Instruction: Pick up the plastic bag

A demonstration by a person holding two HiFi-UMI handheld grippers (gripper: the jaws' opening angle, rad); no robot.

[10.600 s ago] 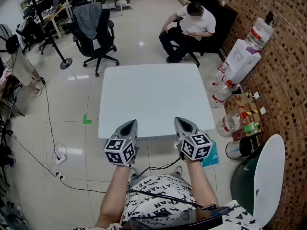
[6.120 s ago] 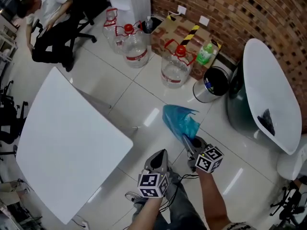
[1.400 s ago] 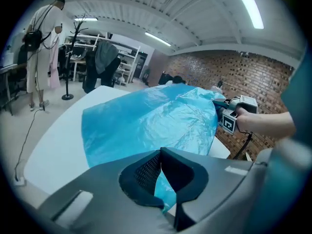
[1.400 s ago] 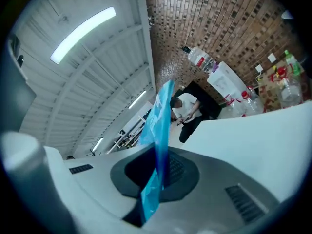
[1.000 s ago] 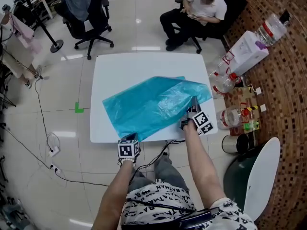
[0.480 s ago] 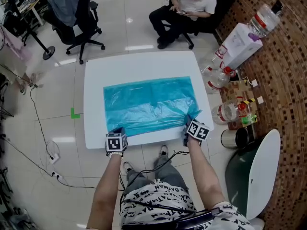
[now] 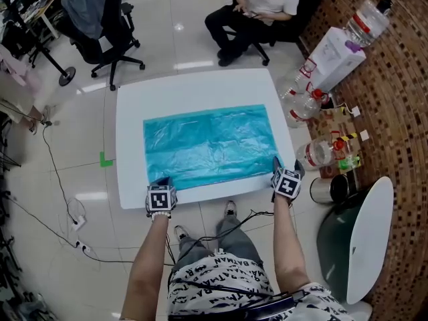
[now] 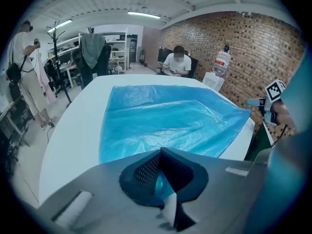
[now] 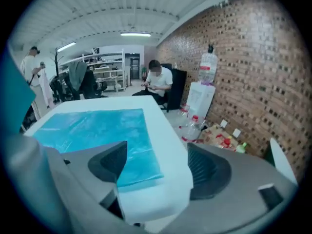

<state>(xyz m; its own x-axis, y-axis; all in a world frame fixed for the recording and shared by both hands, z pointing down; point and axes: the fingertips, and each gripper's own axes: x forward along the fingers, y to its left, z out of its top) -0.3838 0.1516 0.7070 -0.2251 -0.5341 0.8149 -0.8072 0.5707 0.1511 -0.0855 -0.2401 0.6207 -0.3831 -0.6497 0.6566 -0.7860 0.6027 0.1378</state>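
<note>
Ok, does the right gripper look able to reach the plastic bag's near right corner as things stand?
Probably yes. The right gripper sits at the edge of the table, jaws opening with nothing pinched; the near right corner of the plastic bag lies flat just ahead, unobstructed.

The blue plastic bag (image 7: 210, 144) lies spread out flat on the white table (image 7: 130, 99). It is thin, shiny and a bit wrinkly. Its long side runs along the near edge, close to the right edge.

The right gripper (image 7: 286, 167) has released the plastic bag (image 7: 210, 146) corner (jaws opening, nothing gripped), which now lies flat on the table (image 7: 130, 112).
</note>
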